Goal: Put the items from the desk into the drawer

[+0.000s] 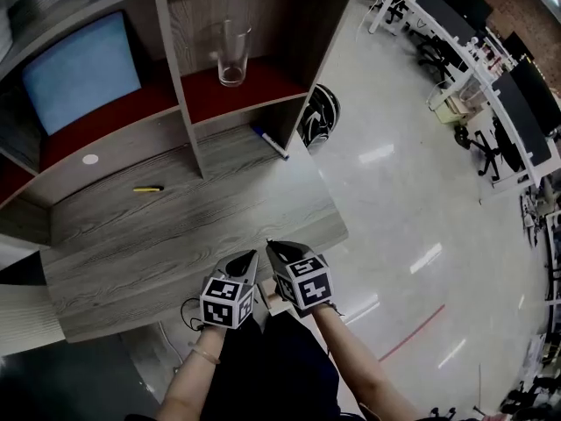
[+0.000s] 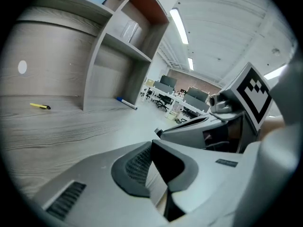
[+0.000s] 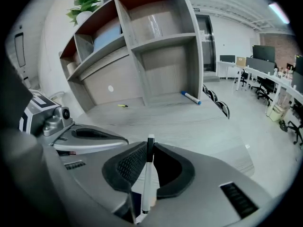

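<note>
Right gripper view shows the right hand-held gripper (image 3: 150, 142) clamped on a white marker with a black band (image 3: 147, 186). The marker stands up between the pads, with its tip poking just past them. The left hand-held gripper (image 2: 152, 144) has its jaws together at the tips, and nothing shows between them.

In the head view both sit side by side at the near edge of the tabletop (image 1: 175, 235), at about 6 o'clock in the frame. The left is at 9 o'clock of the right, nearly touching it.

Two more items lie on the tabletop. A blue-capped marker (image 1: 270, 142) is at roughly 12 o'clock from the tools, at the mouth of the lower cubby. A small yellow pen-like item (image 1: 147, 189) is at about 10 o'clock, out in the open. A clear drinking glass (image 1: 232, 55) stands on the red shelf above, and a white round spot (image 1: 90, 159) marks the back panel.

The step in hand looks like carrying the gripped marker from tabletop to drawer. No drawer shows in any view, so its place and whether it is open cannot be told.

The next move probably calls for finding the drawer below the near edge. The free left tool may have to pull it open. Then the marker goes over the opening and the pads part. After that, the blue-capped marker and the yellow item remain to be fetched.
</note>
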